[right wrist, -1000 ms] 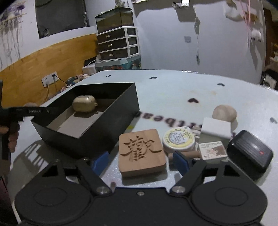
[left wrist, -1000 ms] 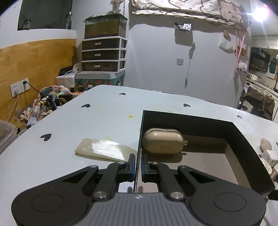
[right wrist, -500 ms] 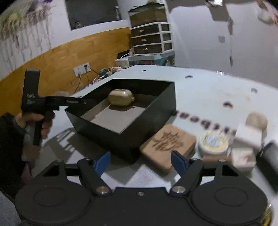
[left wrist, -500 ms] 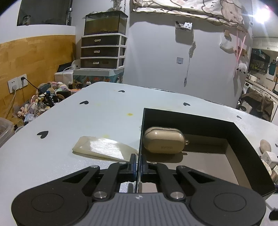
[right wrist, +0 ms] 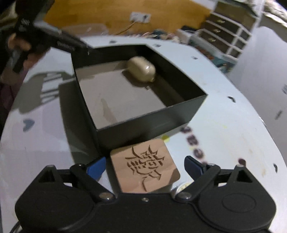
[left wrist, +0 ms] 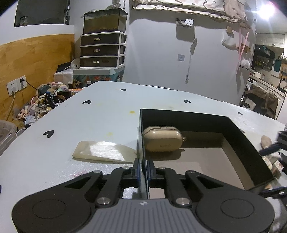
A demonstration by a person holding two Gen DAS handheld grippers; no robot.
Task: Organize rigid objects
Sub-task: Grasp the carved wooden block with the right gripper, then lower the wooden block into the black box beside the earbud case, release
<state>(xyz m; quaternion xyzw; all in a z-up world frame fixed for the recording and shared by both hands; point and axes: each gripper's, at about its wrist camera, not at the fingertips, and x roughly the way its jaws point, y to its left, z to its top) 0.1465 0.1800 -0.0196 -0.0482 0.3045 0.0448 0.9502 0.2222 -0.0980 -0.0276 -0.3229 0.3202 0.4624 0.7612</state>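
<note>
walls: grey wall [left wrist: 154, 59], wood panel [left wrist: 35, 53] | furniture: drawer unit [left wrist: 103, 51] | light: bright lamp [left wrist: 267, 11]

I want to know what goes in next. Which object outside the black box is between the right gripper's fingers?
The square wooden block with the carved character, lying flat against the black box; the right gripper is open around it.
</note>
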